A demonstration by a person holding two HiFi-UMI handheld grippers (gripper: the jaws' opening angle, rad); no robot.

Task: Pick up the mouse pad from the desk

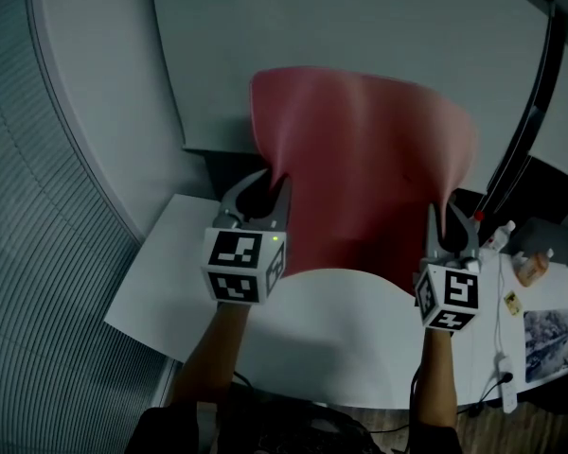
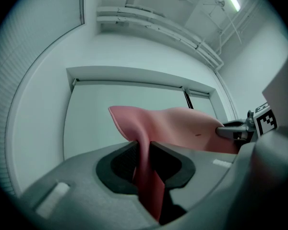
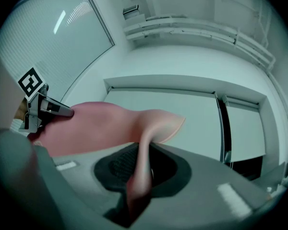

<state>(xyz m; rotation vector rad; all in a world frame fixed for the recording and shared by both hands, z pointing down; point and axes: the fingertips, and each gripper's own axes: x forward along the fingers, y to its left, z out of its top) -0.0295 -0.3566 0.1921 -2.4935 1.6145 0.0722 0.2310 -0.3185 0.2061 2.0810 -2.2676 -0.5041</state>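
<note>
**Mouse pad held clear of the desk between both grippers**

The pink mouse pad [image 1: 369, 178] is held up above the white desk [image 1: 170, 282], touching it nowhere that can be seen. It is spread between the two grippers and bowed, and its lower edge hangs in a curve over the desk's middle.

The left gripper [image 1: 265, 189] is held over the desk's left part. Its jaws are drawn narrow and clamped on the pad's left edge, which passes upright between the dark pads in the left gripper view. The right gripper [image 1: 447, 220] is held over the desk's right part, and its jaws are pinched in the same way on the pad's right edge.

Both grippers are pointed away from the person and roughly level, with the marker cubes [image 1: 241, 265] turned toward the desk's near side. The left forearm [image 1: 208, 362] and right forearm [image 1: 437, 376] are stretched forward from the desk's near edge, roughly parallel.

Beyond the desk's right edge, a white power strip [image 1: 506, 386] and small bottles [image 1: 535, 268] are seen.
</note>
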